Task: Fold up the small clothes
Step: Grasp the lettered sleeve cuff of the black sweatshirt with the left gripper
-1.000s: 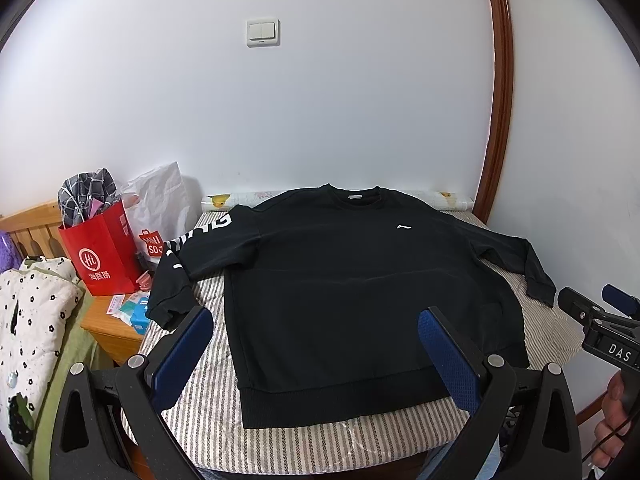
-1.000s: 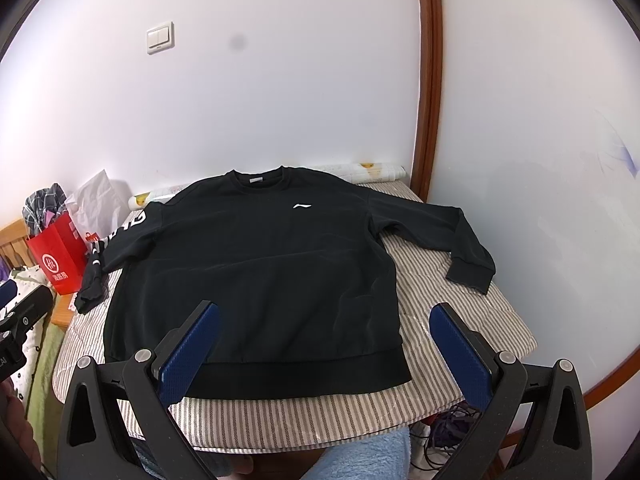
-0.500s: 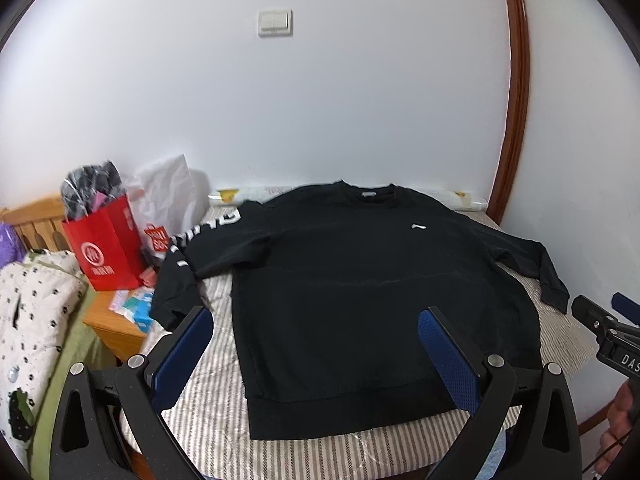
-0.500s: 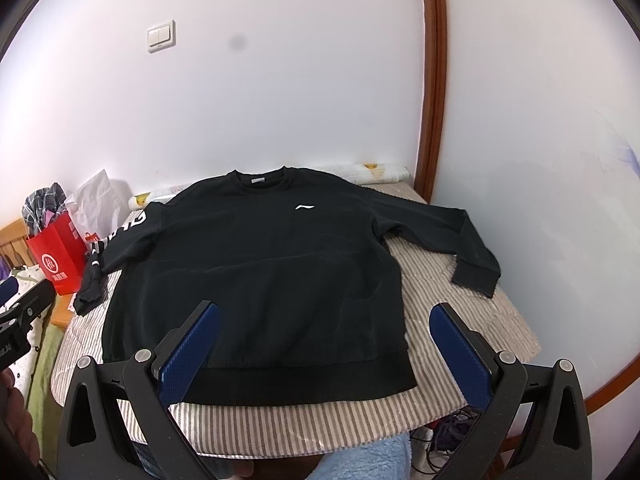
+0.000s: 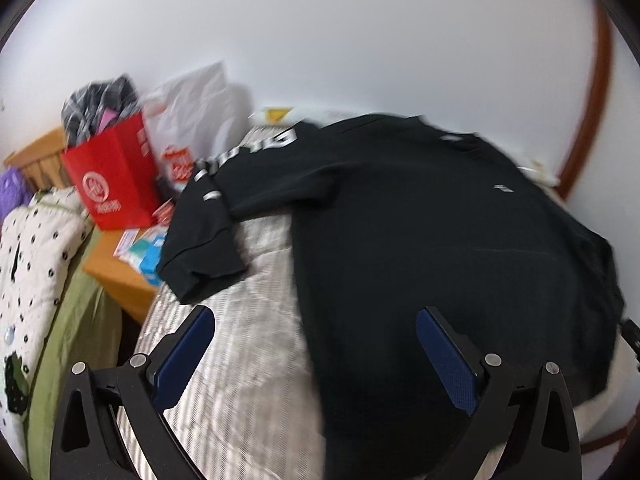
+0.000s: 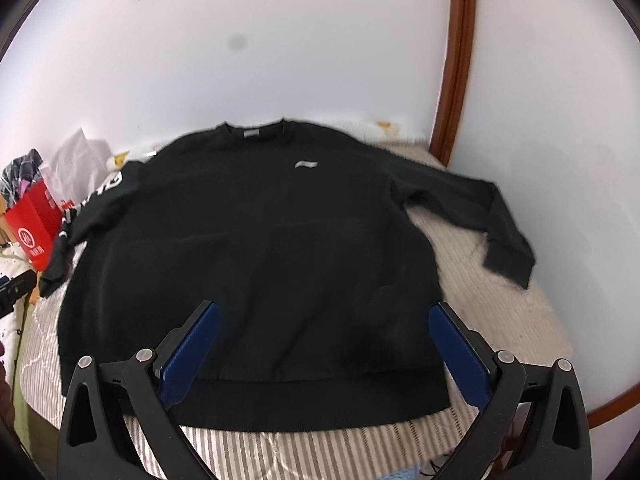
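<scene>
I see the black sweatshirt (image 6: 256,248) lying flat, front up, on the striped bed (image 6: 500,320), both sleeves spread out. My left hand-held gripper (image 5: 316,354) and right hand-held gripper (image 6: 324,350) both hang above it, fingers wide apart, holding nothing.

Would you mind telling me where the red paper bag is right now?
In the left wrist view the red paper bag stands at left on the wooden bedside stand, beside the white plastic bag and near the sweatshirt sleeve.
</scene>
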{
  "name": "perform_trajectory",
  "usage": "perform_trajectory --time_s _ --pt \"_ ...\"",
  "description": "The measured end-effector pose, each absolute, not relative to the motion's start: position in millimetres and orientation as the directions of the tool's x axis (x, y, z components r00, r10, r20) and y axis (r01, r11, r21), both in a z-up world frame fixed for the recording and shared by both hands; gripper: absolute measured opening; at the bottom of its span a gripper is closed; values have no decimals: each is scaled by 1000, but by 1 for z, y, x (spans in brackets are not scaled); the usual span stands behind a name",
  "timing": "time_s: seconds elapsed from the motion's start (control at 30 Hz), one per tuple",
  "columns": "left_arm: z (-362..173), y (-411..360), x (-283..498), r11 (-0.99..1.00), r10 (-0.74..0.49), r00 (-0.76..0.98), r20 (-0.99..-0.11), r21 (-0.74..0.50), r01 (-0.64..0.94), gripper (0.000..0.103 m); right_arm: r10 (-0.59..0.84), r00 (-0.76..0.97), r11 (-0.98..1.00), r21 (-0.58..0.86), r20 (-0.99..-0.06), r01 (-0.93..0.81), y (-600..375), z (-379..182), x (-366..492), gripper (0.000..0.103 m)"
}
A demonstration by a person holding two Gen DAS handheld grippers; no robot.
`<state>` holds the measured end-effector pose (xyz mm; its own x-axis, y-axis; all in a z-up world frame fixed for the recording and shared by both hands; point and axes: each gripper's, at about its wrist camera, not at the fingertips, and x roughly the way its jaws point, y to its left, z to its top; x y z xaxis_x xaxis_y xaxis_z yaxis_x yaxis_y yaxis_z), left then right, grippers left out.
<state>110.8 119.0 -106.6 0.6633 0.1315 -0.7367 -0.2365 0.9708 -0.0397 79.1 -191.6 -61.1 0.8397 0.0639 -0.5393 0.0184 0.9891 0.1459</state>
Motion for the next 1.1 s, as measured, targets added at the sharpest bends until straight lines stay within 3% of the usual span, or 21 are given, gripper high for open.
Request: perform_trajectory --time_s 0.17,0.27,0.5,0.67,0.8,1.1 --pt "-133 154 147 959 189 616 -765 8 -285 97 81 830 994 110 -552 -24 -174 -74 109 92" --pt "-148 170 170 949 229 581 -781 46 -313 94 89 809 992 121 -581 -23 -167 -82 129 79" --pt "-175 187 207 936 285 543 -790 108 -334 85 113 781 988 152 -615 -23 -160 -95 162 77" --pt "-190 195 222 919 317 499 -807 131 -372 64 104 779 990 143 -618 -19 -160 -95 173 78" --pt "-186 200 223 887 390 477 -788 183 -423 13 166 782 978 199 -601 -55 -167 -92 176 78" --pt "-112 166 215 908 335 561 -757 100 -408 10 214 809 972 205 -547 -119 -212 -90 174 78"
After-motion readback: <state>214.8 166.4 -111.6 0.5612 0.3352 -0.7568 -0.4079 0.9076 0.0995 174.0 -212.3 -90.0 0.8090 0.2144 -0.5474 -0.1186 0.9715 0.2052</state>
